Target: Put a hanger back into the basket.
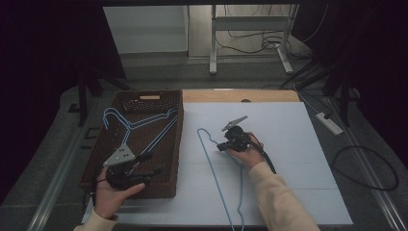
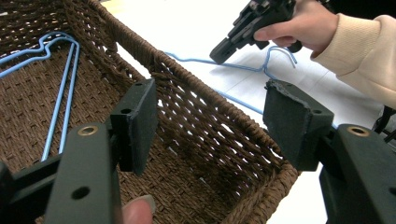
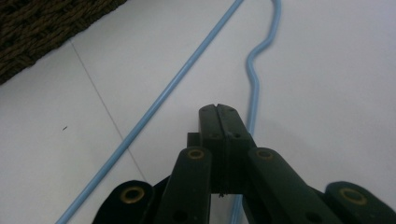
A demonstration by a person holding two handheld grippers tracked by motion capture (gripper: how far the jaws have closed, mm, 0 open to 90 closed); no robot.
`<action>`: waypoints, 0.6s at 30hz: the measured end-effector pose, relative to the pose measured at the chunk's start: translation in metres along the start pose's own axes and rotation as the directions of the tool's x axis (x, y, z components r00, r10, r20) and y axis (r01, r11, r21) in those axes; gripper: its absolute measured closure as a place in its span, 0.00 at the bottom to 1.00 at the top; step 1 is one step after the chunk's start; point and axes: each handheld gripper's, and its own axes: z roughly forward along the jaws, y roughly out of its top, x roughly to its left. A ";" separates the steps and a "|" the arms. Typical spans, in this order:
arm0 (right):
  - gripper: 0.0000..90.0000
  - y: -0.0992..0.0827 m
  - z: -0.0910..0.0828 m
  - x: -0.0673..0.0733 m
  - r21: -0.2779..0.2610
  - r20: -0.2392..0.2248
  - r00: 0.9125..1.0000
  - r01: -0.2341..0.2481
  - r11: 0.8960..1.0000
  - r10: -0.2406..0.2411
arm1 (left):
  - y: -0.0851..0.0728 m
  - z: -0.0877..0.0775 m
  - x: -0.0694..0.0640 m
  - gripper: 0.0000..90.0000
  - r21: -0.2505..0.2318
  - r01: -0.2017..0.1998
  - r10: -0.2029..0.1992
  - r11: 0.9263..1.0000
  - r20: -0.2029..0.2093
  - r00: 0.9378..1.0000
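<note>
the right gripper (image 1: 222,146) sits low over the white table (image 1: 298,159), held in the right hand (image 1: 246,155), and in the right gripper view its jaws are pressed flat together with no gap between the pads. whether the wire is caught in them cannot be told: a blue hanger (image 1: 211,163) lies on the table, its neck running up just beside the closed jaws in the right gripper view, the hook curving away above. in the high view the hanger's long wire stretches from the gripper toward the near edge of the table. the left gripper (image 1: 149,162) rests in the left hand (image 1: 115,192) over the near end of a brown woven basket (image 1: 171,139), jaws wide apart and empty. more blue hangers (image 1: 139,122) lie inside the basket.
</note>
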 end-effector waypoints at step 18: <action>1.00 0.000 0.012 -0.007 0.037 0.054 0.999 -0.007 0.999 0.005 | 0.000 0.001 -0.001 0.40 0.005 -0.004 0.004 1.000 -0.001 1.000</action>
